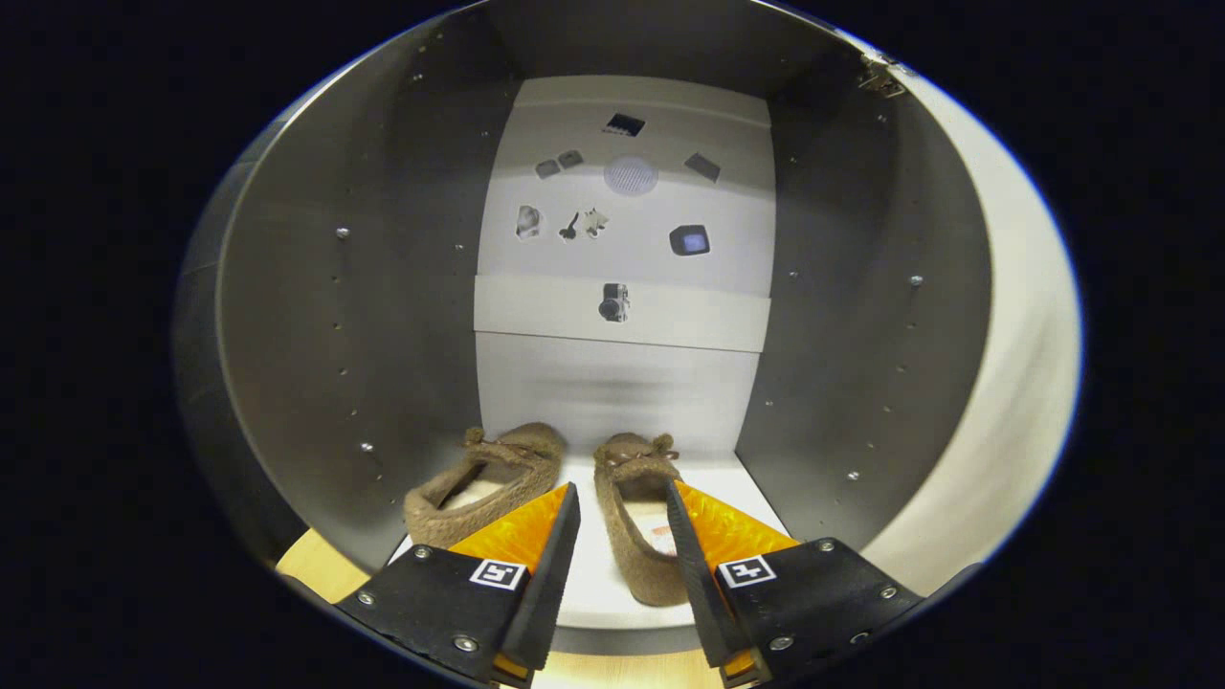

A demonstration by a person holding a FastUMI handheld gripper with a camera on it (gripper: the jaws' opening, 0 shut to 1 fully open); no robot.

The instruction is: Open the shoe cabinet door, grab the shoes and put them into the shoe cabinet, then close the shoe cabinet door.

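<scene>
Shoes sit inside the shoe cabinet (861,316) already: two of them, a left shoe (483,483) and a right shoe (636,522), both fuzzy tan slippers resting side by side on the cabinet's white floor with toes toward the back wall (622,383). The hand-held gripper (622,522) looks straight into the opening with its two fingers spread apart; the right shoe lies in the gap between them, its near edge close against one finger, but I cannot tell whether either finger touches it, and nothing is being squeezed, so I read the jaws as open and holding nothing. By my judgement the placing is done or nearly so, and the step in hand is to back out and shut the door (995,383), which stands swung wide beside the cabinet's side panel. To do that well, draw the fingers straight back along the shoe's length without dragging it over the front lip, then come round behind the door's free edge and push it evenly until it meets the frame. One cabinet, one door, two shoes; several small stickers dot the back wall.
</scene>
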